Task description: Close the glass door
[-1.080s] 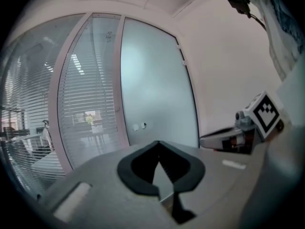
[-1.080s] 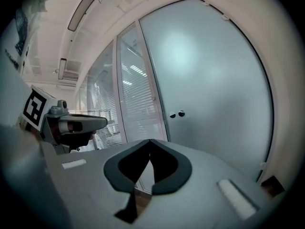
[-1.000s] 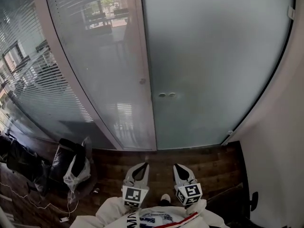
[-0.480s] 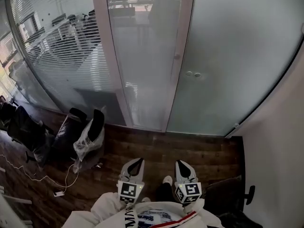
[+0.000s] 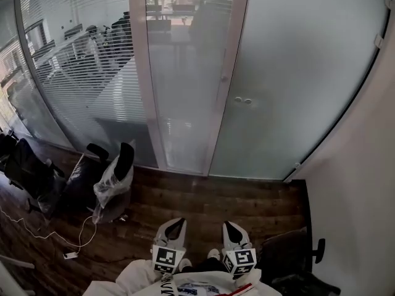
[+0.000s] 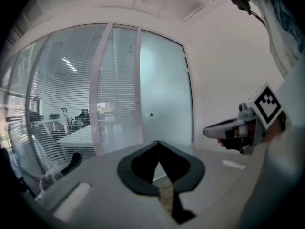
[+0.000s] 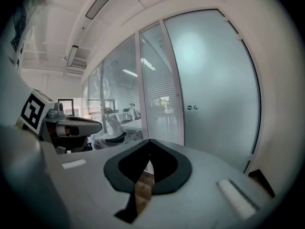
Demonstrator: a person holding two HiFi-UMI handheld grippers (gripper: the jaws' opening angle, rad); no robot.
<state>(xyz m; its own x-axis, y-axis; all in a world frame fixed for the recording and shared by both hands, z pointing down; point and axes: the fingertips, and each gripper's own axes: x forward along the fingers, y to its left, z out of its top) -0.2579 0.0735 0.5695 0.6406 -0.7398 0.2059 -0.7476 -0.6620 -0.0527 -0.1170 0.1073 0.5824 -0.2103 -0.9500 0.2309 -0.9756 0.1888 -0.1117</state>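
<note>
The glass door [image 5: 296, 85] is a tall frosted pane with two small round fittings [image 5: 242, 101] near its left edge. That edge lies along the pale door post [image 5: 225, 79]. Left of the post stands a narrow glass panel [image 5: 182, 73] showing a meeting room behind blinds. Both grippers hang low in the head view, over the wooden floor and well short of the door. My left gripper [image 5: 171, 226] and right gripper [image 5: 231, 228] have their jaws together with nothing between them. The frosted door also shows ahead in the left gripper view [image 6: 164, 94] and the right gripper view [image 7: 214, 80].
An office chair with a plastic bag [image 5: 114, 180] stands at the left by the glass wall. Dark bags [image 5: 28, 165] and a cable with a plug [image 5: 68, 254] lie further left. A black chair [image 5: 290, 258] sits at the lower right beside the white wall [image 5: 358, 196].
The door now looks smaller and farther off, with more wooden floor in front of both grippers. The chair and bags at the left have come into view. Both grippers stay shut.
</note>
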